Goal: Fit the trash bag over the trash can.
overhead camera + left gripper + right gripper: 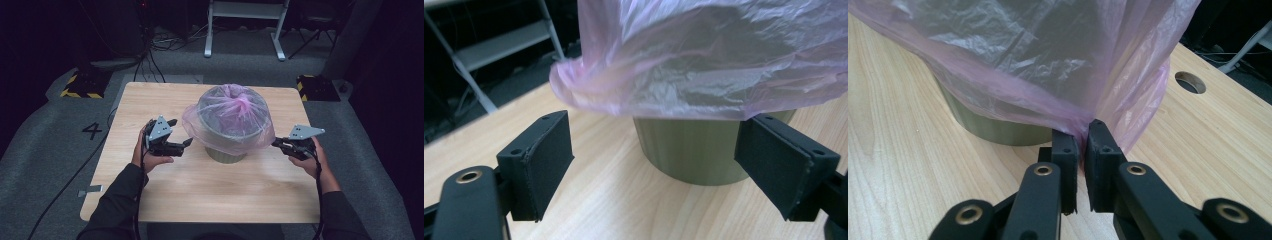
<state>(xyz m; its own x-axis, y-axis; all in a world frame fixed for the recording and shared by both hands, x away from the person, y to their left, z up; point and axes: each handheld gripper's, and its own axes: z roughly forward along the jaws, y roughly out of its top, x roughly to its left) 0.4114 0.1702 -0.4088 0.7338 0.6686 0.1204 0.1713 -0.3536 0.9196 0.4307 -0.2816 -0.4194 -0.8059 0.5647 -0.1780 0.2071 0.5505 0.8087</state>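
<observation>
r gripper (1082,137) clamped on the pink bag (231,114) hem, bin's right side. l gripper (651,165) jaws wide, nothing in them, bag edge just above/ahead. bag sits over grey bin (226,150), mid table (150,200).

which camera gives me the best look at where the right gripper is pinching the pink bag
The right gripper view: the right gripper has its jaws closed on the hem of the pink bag, close up. The high view shows that pinch small, at the bag's right edge. The left gripper view shows the bag's other side, above open jaws.
</observation>
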